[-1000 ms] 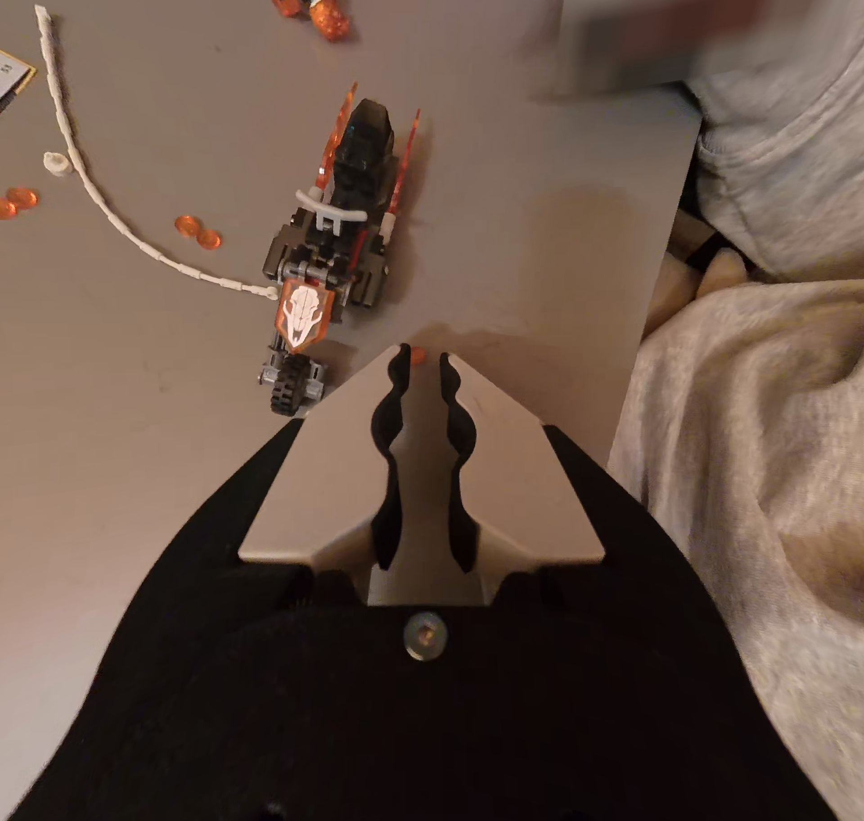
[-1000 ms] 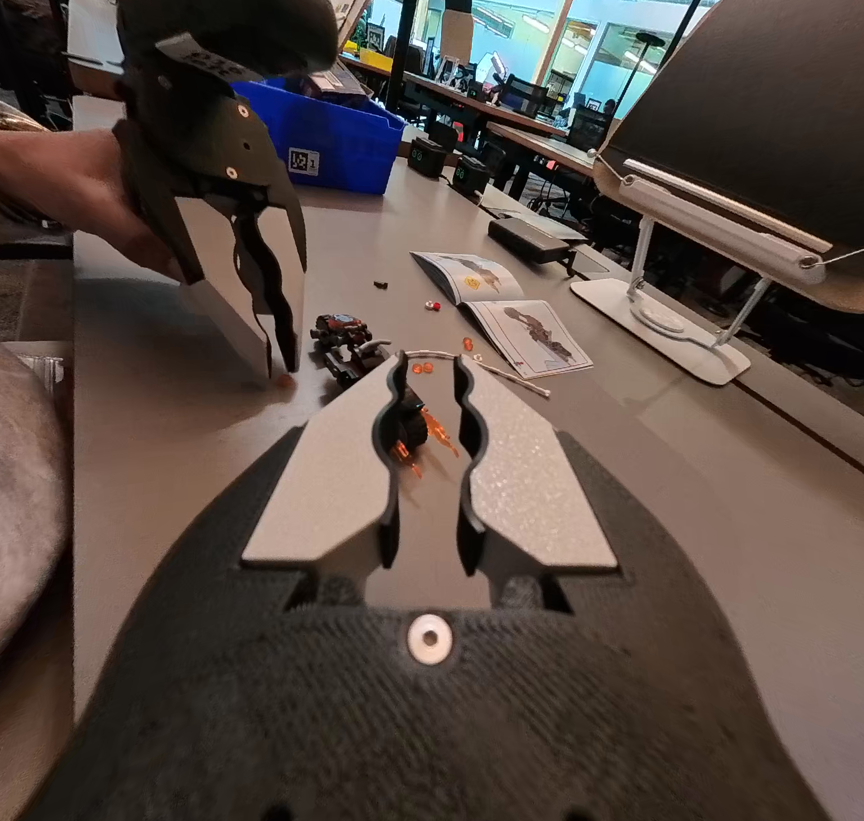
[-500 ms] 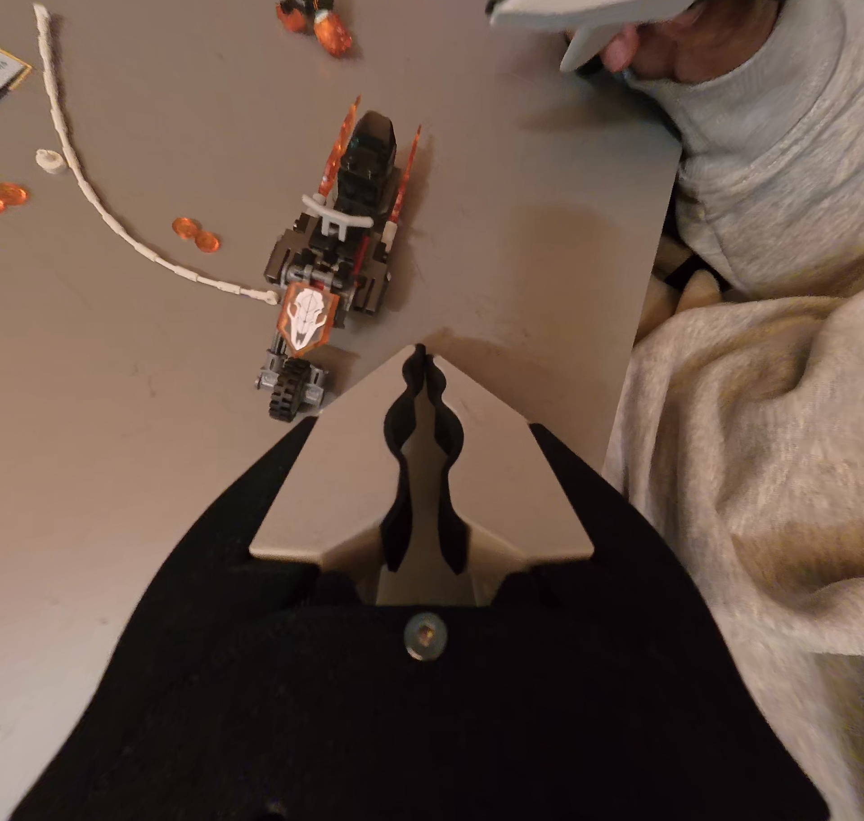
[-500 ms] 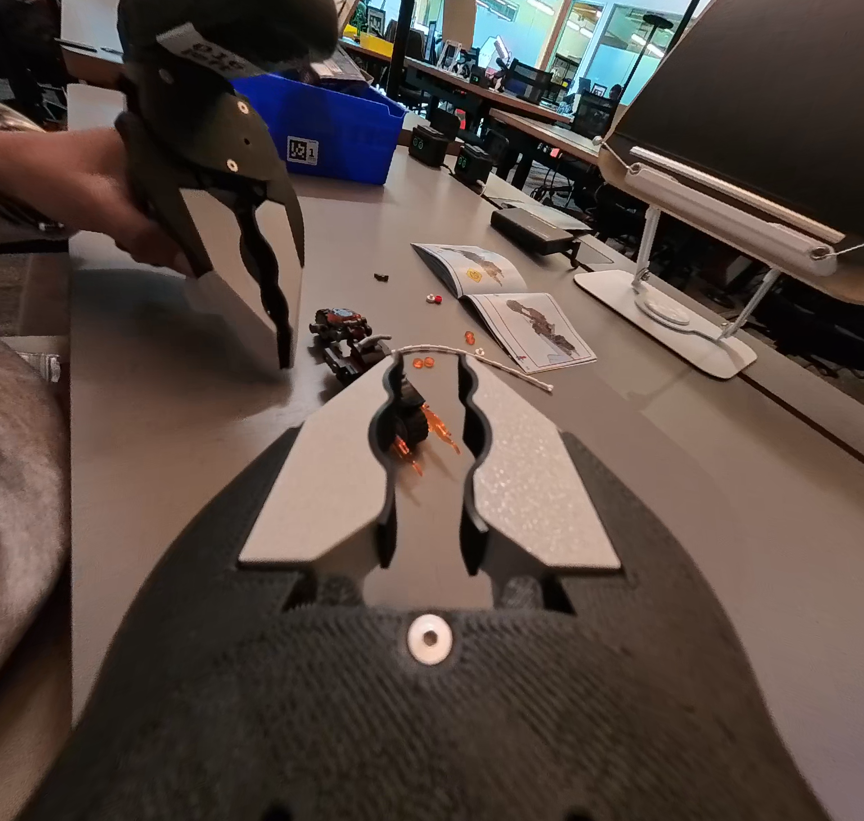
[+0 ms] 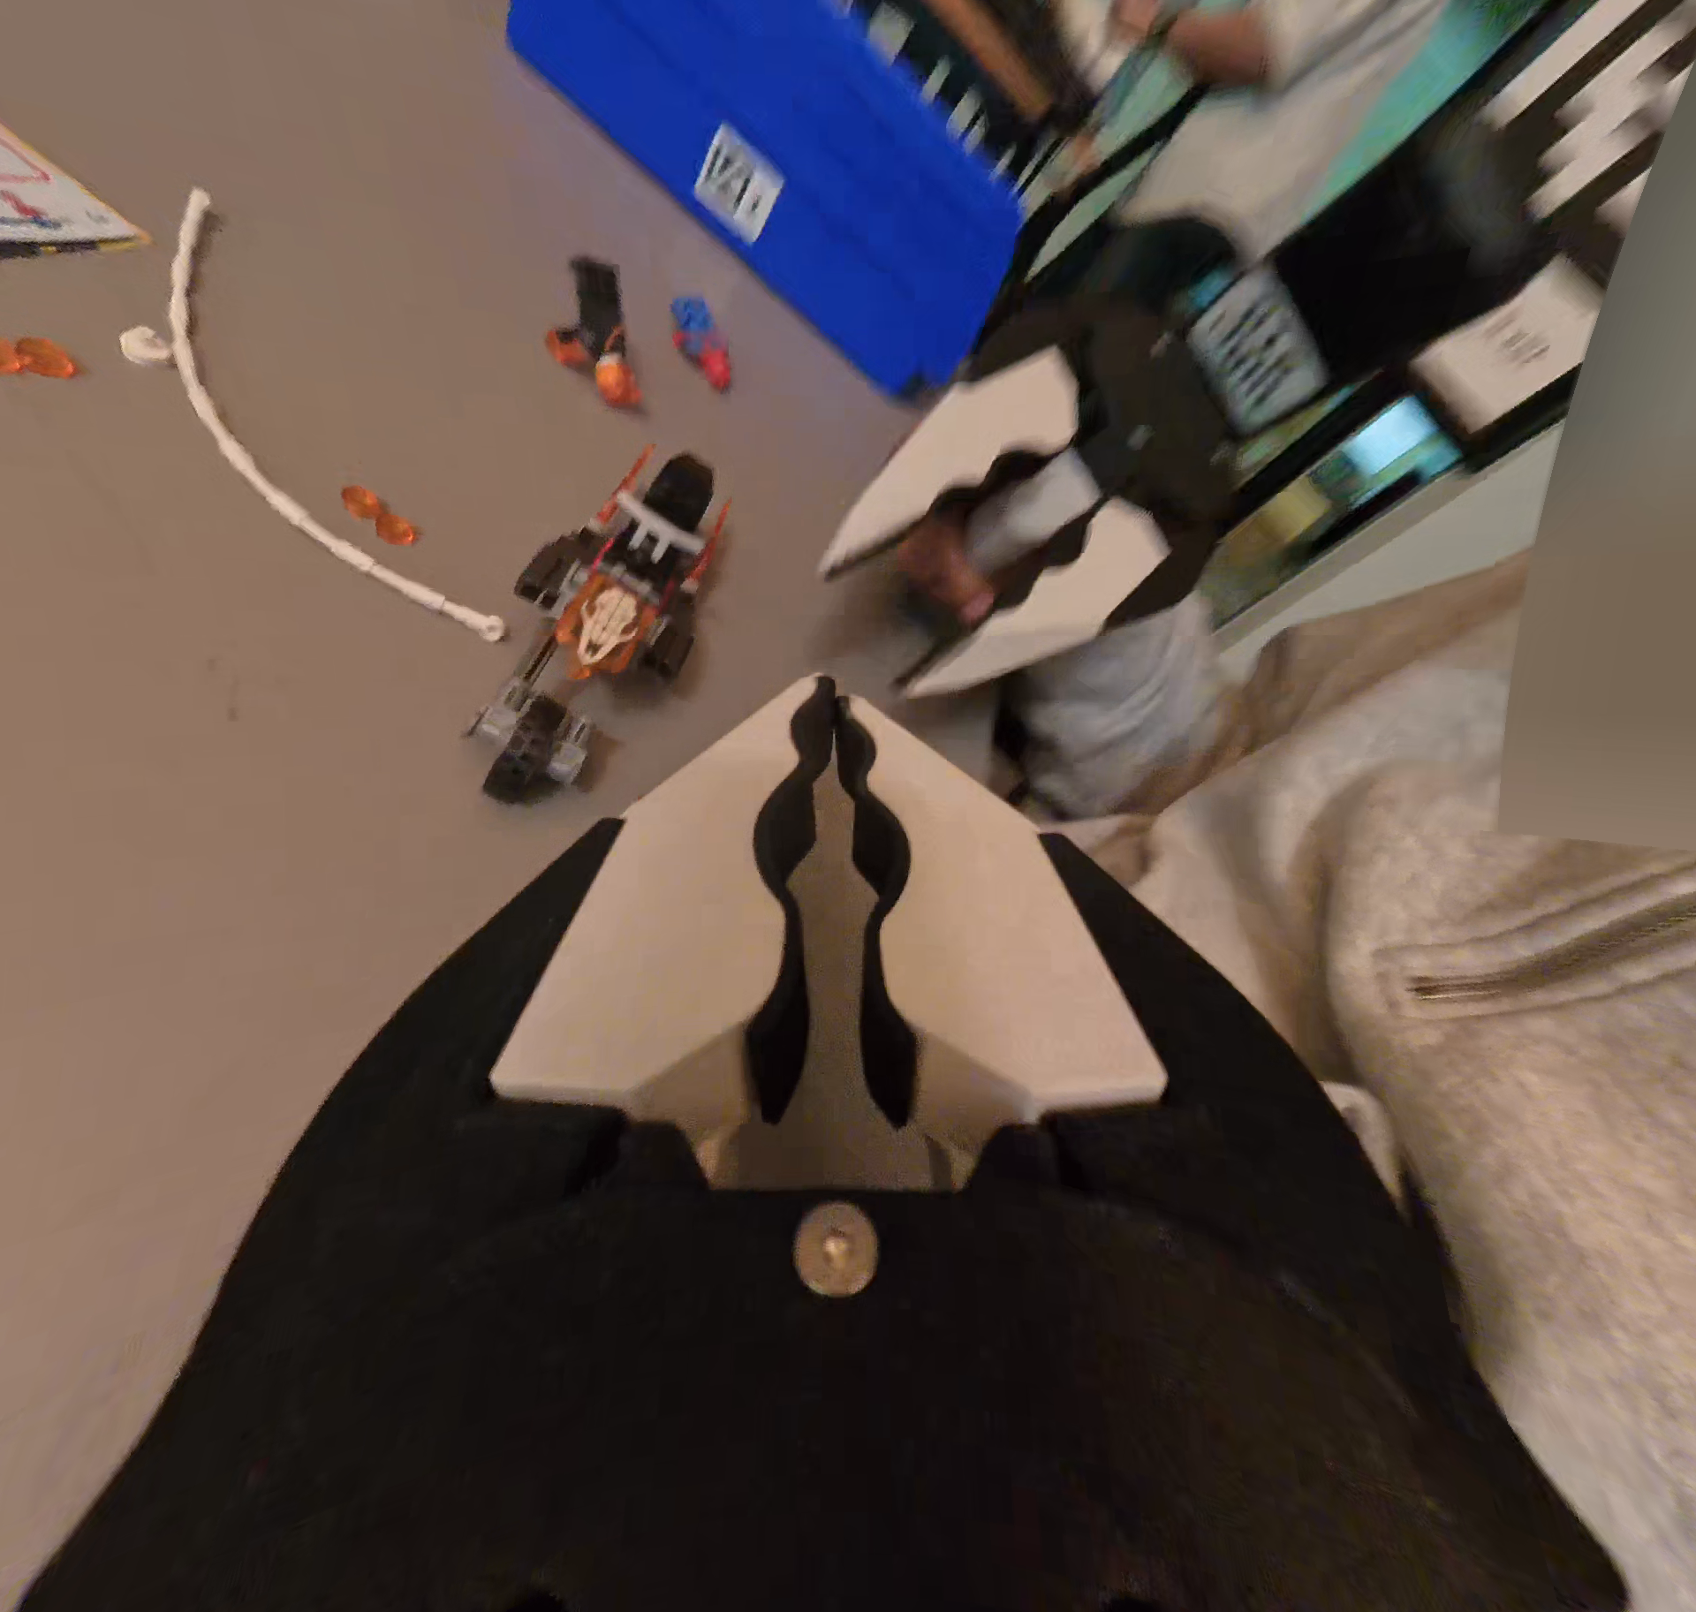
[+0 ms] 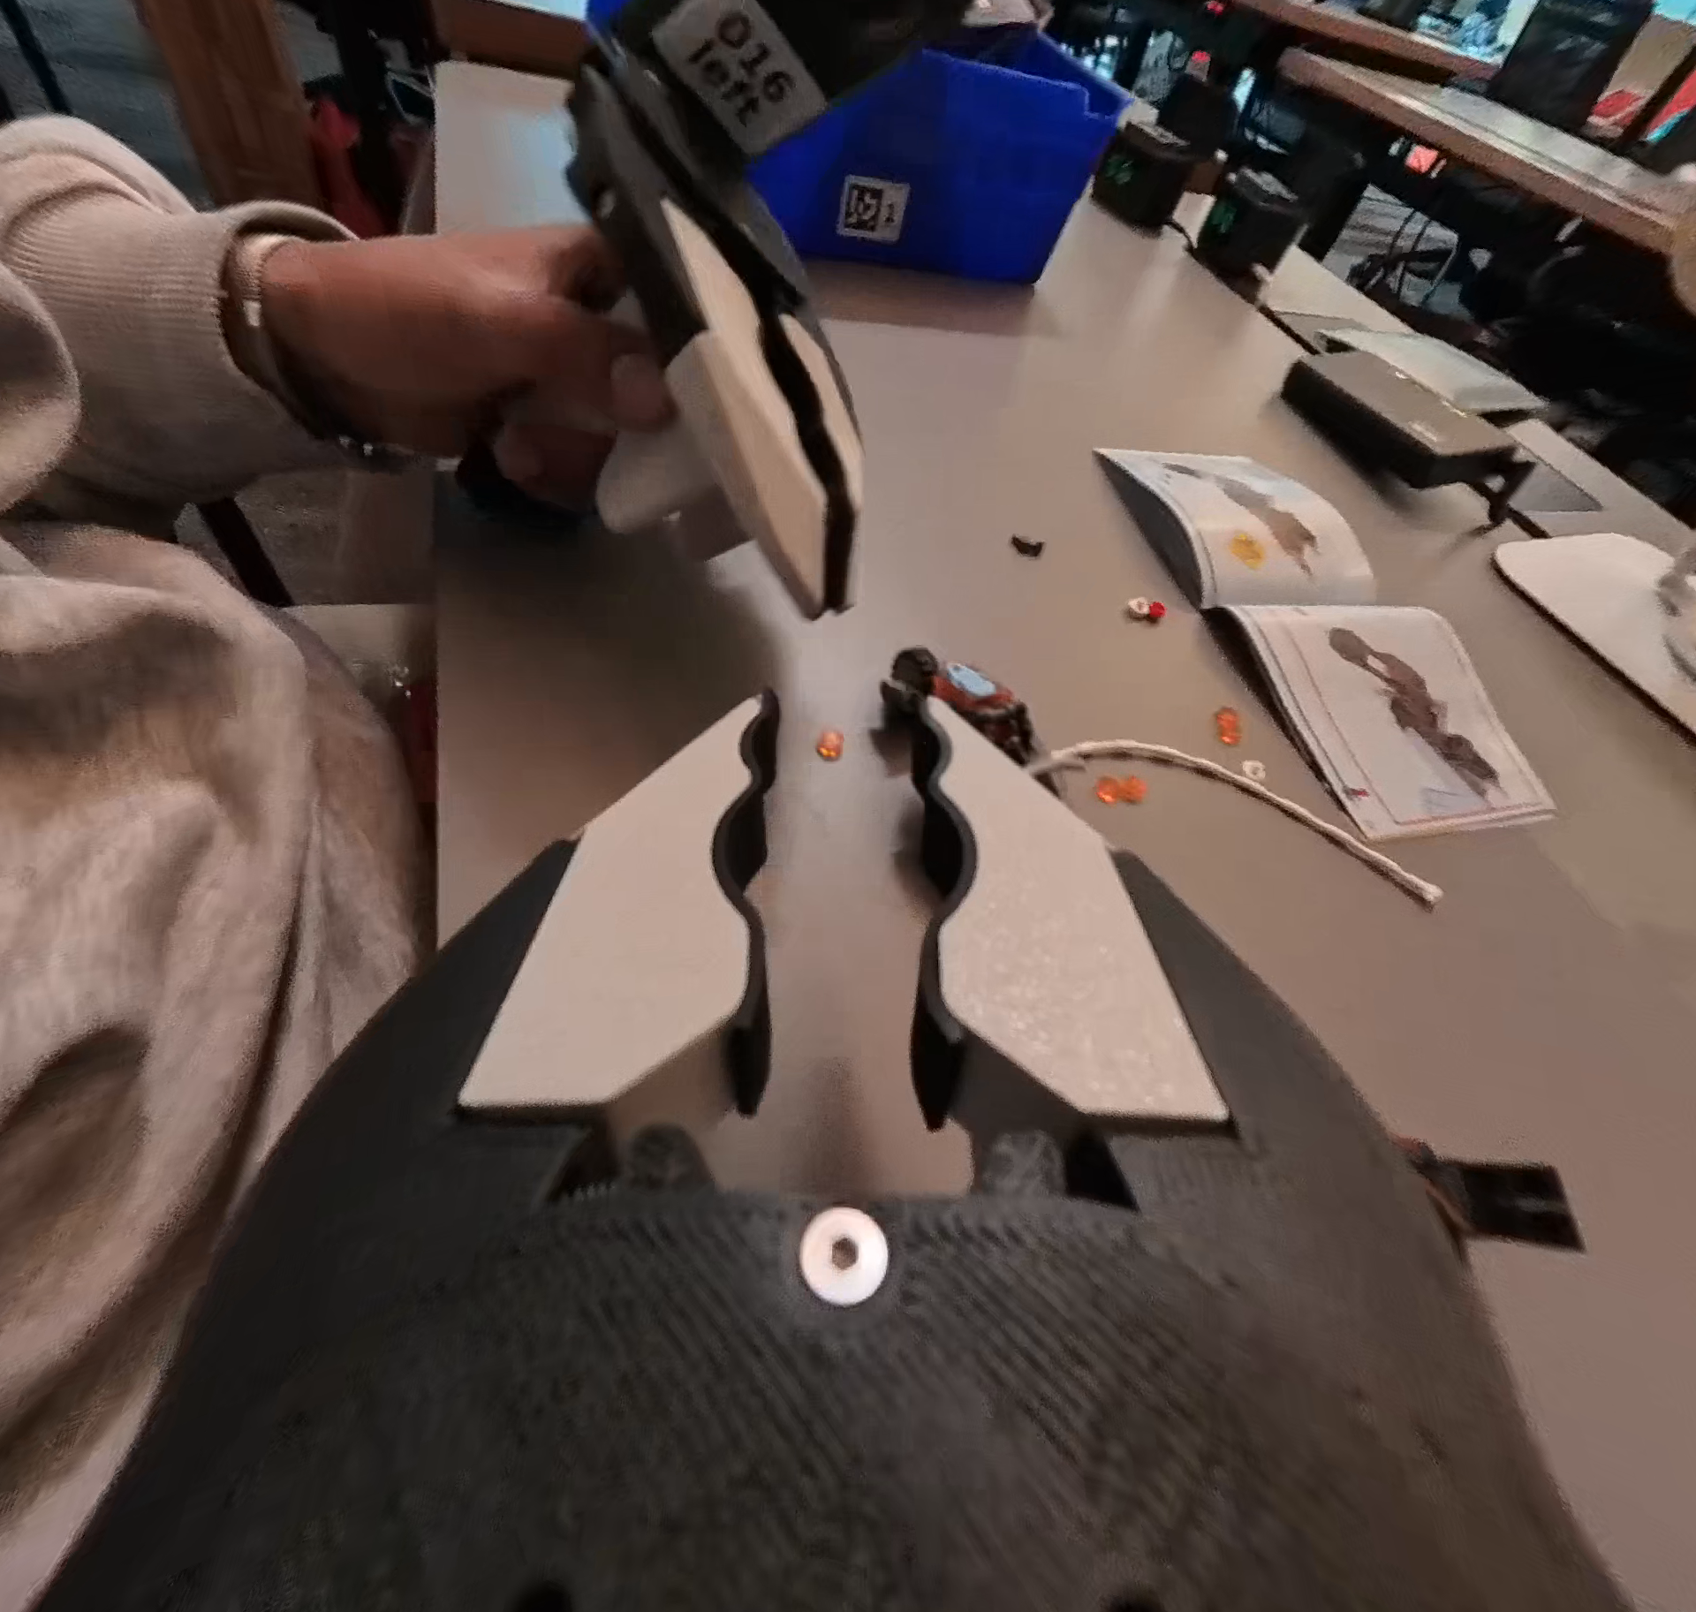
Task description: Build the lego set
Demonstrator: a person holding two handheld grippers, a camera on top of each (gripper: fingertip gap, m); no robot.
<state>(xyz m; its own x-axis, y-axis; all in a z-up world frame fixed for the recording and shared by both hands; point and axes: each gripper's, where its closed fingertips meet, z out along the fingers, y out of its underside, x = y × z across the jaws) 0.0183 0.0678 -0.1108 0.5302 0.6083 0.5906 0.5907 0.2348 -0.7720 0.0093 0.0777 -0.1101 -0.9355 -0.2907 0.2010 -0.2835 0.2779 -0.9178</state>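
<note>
A black and orange lego motorcycle [image 5: 615, 613] with a skull shield lies on the grey table [image 5: 229, 834]; it also shows in the right wrist view [image 6: 964, 696]. My left gripper [image 5: 826, 696] is shut, with nothing visible between its tips, and hangs tilted above the table near its front edge [image 6: 826, 595]. My right gripper [image 6: 844, 719] is open and low over the table. A small orange stud [image 6: 829, 742] lies on the table between its fingertips. The right gripper also shows in the left wrist view [image 5: 991, 558], just right of the motorcycle.
A white chain [image 5: 275, 485], orange studs [image 5: 376, 513] and minifigure parts [image 5: 596, 338] lie left of and behind the motorcycle. A blue bin [image 6: 936, 155] stands at the back. An open booklet [image 6: 1331, 632], a black device [image 6: 1395, 412] and a white stand base [image 6: 1606, 595] sit on the right. Left and right tips are no more than a few centimetres apart.
My left gripper shut over the orange stud's spot, then rose and tilted up; the stud lies on the table. My right gripper opened wider and swung left, closer to the left gripper.
</note>
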